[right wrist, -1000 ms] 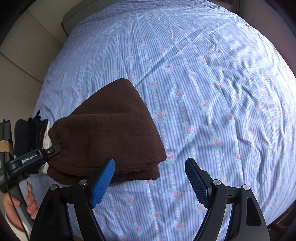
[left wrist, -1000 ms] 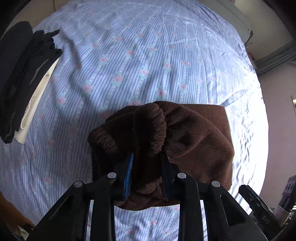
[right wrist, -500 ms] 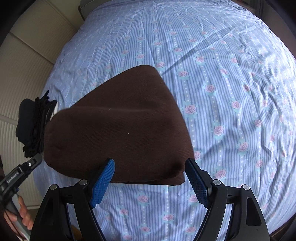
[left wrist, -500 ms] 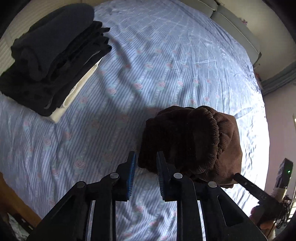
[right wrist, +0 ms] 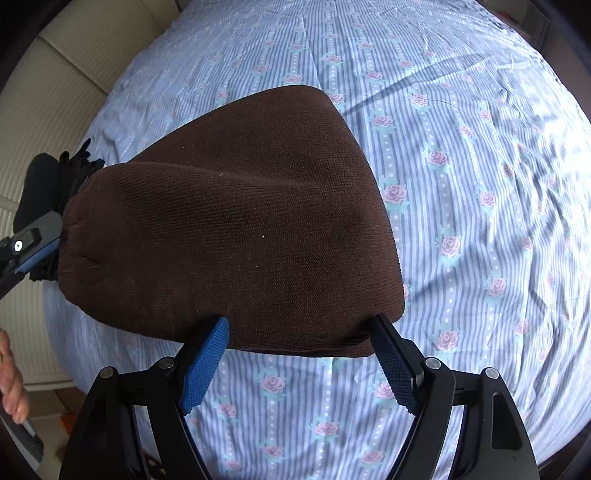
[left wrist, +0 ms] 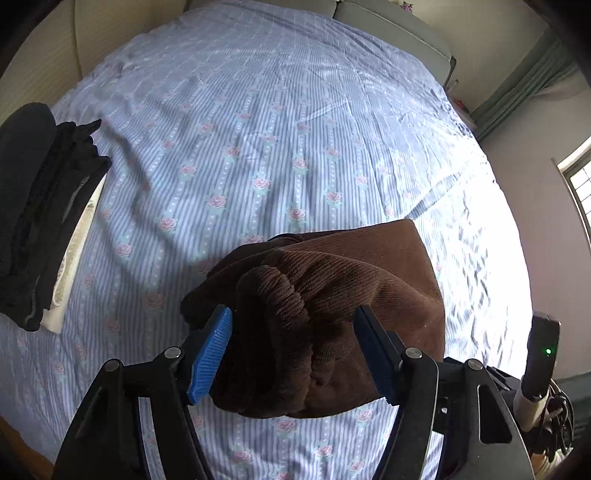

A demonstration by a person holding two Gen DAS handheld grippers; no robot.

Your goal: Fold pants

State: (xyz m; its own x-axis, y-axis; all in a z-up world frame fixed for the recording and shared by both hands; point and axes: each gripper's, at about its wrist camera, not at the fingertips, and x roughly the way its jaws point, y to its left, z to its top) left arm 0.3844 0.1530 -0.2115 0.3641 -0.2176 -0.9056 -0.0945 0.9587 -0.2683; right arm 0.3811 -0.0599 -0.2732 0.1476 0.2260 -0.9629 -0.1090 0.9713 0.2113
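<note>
Left gripper (left wrist: pixel 295 350): jaws have just been opening, now about half spread, the gathered ribbed waistband of the brown corduroy pants (left wrist: pixel 332 295) between the pads, contact unclear. Right gripper (right wrist: pixel 303 354): wide apart, empty, over the near edge of the folded pants on the striped, rose-printed bedsheet (right wrist: pixel 461 184). Dark folded clothes stack (left wrist: pixel 37 221) at the bed's left edge.

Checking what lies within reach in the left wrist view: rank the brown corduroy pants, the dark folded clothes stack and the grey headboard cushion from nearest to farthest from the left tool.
1. Brown corduroy pants: between the open fingers of the left tool.
2. Dark folded clothes stack: far left on the bed.
3. Grey headboard cushion: top, beyond the bed.
</note>
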